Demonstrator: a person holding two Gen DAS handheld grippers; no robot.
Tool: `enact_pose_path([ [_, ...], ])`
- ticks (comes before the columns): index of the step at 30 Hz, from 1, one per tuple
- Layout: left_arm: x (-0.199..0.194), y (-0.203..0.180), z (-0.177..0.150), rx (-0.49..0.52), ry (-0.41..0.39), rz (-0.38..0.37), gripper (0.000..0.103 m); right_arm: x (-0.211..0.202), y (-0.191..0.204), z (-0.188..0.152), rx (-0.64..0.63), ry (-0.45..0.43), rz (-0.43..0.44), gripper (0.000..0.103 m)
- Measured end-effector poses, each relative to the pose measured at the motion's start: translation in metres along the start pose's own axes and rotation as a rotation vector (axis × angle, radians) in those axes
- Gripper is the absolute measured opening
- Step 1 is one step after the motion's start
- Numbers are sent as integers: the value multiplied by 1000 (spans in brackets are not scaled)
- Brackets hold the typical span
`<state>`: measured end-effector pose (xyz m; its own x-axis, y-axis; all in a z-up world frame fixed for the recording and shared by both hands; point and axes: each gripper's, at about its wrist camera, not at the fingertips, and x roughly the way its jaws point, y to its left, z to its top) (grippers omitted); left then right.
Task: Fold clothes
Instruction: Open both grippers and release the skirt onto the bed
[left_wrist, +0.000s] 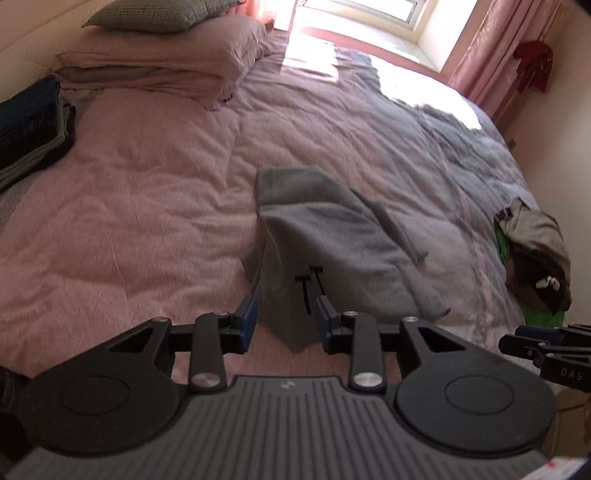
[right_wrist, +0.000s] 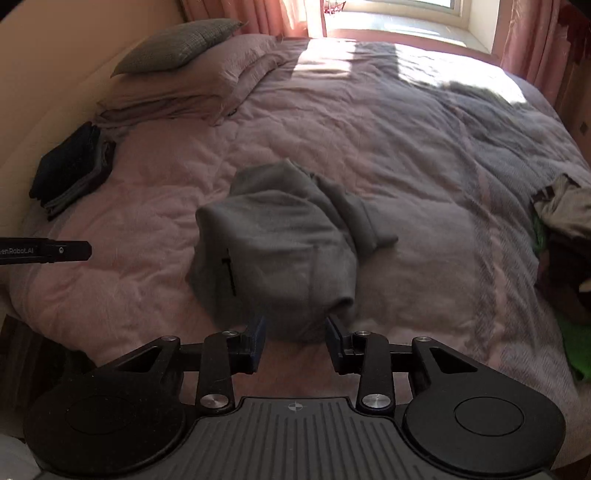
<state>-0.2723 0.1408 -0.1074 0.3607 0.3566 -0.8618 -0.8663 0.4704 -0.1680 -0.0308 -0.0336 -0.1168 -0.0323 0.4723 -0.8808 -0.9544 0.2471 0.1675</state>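
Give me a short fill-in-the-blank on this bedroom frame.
1. The grey garment lies on the ____ bedspread.
2. The dark folded stack sits near the ____ edge of the bed in both views.
3. The green-grey cushion rests on top of a ____.

Missing words: pink; left; pillow

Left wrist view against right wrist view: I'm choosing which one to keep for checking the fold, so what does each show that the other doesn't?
Only the left wrist view shows the dark red item hanging beside the curtain, and the right tongs at its right edge. Only the right wrist view shows the left tongs' finger entering from its left edge. Both share the grey sweatshirt lying crumpled on the pink bedspread, the dark folded stack, the grey cushion and the unfolded pile at right.
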Motion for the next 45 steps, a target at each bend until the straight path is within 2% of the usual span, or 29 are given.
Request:
enact_pose_path([
  [4,-3,-22,-23,17,29,-14,36,-12,-18,-18,23,26,8,37],
  [11,-20,-39,-59,2,58,25,41,-33,-9,-40,-47,18,22,38],
  [21,-41,-52,-86,-7,43,66,47,-43,-8,-55,-108,-1,64,38],
  [27,-40,-58,-82,19,31,63,51,-45,-8,-52,-107,-9,64,38],
  [35,-19,-47,-59,76,62,38,52,-32,-1,-34,-55,-6,41,39],
  [41,9,-10,-30,108,109,24,53,-3,20,-10,11,14,9,39],
  [45,30,30,-6,122,144,27,53,16,41,8,37,-13,-13,38],
])
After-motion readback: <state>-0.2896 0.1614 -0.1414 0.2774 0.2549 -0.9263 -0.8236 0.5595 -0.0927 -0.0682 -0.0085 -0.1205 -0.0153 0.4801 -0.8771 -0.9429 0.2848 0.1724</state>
